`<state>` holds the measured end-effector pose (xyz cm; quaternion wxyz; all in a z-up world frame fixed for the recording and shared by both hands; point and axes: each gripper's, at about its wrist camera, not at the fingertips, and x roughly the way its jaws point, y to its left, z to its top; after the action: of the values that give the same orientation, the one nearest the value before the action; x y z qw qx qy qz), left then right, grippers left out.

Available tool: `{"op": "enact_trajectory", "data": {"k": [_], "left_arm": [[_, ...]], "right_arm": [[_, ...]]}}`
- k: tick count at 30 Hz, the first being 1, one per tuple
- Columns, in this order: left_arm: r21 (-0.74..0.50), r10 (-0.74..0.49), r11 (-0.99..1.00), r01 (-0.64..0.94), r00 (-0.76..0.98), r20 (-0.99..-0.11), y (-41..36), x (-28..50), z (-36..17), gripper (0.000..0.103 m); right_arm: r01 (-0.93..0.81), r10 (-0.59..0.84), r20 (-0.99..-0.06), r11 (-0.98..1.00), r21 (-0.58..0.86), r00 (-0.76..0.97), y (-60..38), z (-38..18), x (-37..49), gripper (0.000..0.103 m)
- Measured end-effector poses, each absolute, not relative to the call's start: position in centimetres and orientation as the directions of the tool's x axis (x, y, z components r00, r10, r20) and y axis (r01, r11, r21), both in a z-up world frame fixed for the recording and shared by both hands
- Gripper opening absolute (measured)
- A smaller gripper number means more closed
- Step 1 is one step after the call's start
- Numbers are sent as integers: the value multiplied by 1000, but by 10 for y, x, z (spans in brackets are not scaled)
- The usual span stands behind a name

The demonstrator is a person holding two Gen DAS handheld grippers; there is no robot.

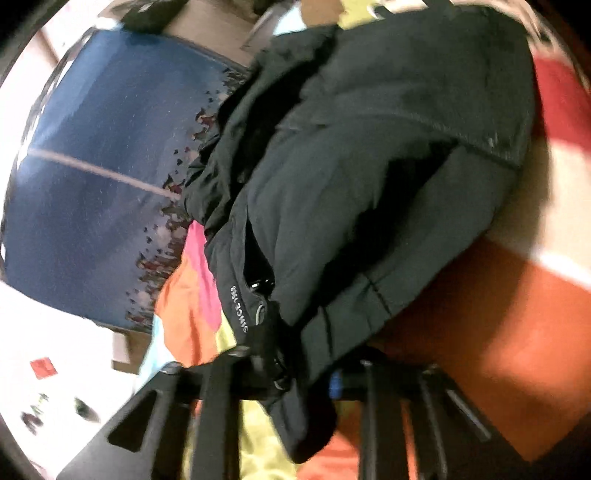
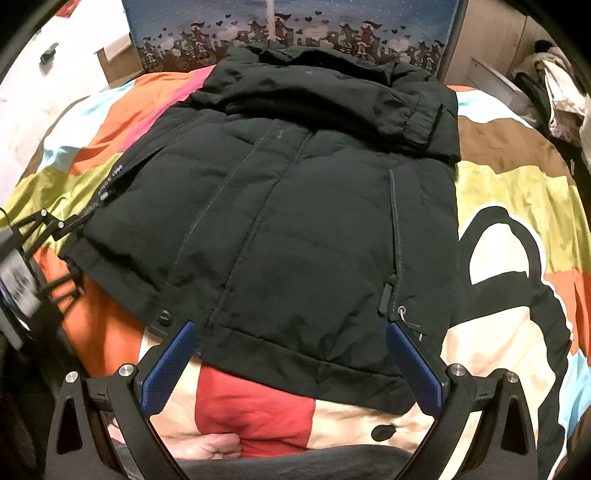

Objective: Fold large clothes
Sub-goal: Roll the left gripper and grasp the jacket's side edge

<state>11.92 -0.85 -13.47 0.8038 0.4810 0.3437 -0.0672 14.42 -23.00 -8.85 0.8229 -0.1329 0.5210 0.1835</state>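
On the patchwork bedspread ahead of my right gripper lies one black padded jacket, front side up, its hem reaching down between my two blue-padded fingers, which stand wide apart with nothing held; the near hem sits just past the fingertips, over a red patch of the cover. One sleeve is folded across the chest, its cuff near the jacket's right edge in this view. From my left wrist camera the jacket fills most of the frame, and my left gripper is closed on the jacket's side edge, the dark fabric bunched between the fingers near a pocket zip; in the right wrist view that gripper shows at the jacket's left edge. White lettering runs along the seam there and reads "SINCE 19", the last digits too blurred for me to make out. Behind the collar stands a single blue headboard printed with little figures and hearts.
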Motion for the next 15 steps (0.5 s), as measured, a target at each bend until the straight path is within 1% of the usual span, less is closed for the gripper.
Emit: {"op": "enact_trajectory", "data": {"k": [2,5,9,11,13,15], "left_arm": [[674,181,602,428,749,-638,-2,129,-112,12],[582,122,691,428,725,-678,1,152,-76,10],[440,50,788,430,668,-742,-5,191,-31,9],[388,25,820,421,651,-759,-18,193,-13,8],[351,10,842,409,639,-769,-25,194,-3,8],[321,0,860,397,629,-777,-30,198,8,8]], "right_arm": [[-459,143,-907,886,-61,396,-228,-89,141,103],[-498,139,-902,862,-93,409,-225,-87,134,103],[-571,209,-881,817,-81,425,-220,-77,120,103],[-614,233,-872,784,-94,431,-214,-74,111,103],[-638,225,-873,760,-120,433,-207,-76,107,103],[-659,181,-886,733,-169,428,-196,-86,105,103]]}}
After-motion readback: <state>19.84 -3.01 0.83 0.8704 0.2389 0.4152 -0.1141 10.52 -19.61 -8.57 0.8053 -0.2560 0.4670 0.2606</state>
